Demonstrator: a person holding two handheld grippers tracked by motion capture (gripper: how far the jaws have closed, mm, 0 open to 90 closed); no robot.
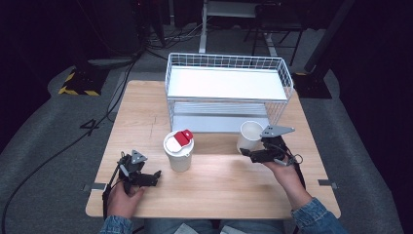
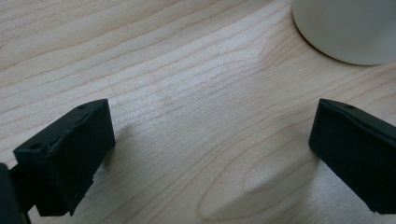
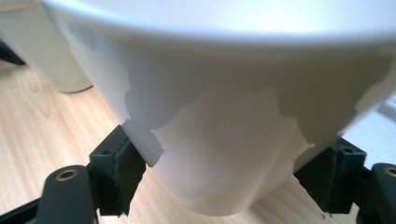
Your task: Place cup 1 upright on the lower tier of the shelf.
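An open white paper cup (image 1: 250,134) stands just in front of the wire rack, right of centre. My right gripper (image 1: 253,155) is shut on its lower wall, and in the right gripper view both black pads (image 3: 116,172) press the cup (image 3: 233,116) from either side. The cup's base is close over the wood. A second white cup (image 1: 178,151), with a lid and a red tab, stands at the middle of the table. My left gripper (image 1: 155,176) rests low to the left of it. Its jaws are open, and between them (image 2: 210,154) is bare wood.
A white wire rack (image 1: 229,83) with two shelves takes up the back of the wooden table (image 1: 219,190). The lidded cup's base (image 2: 345,28) shows at the top right of the left gripper view. Cables run over the dark floor beyond the table.
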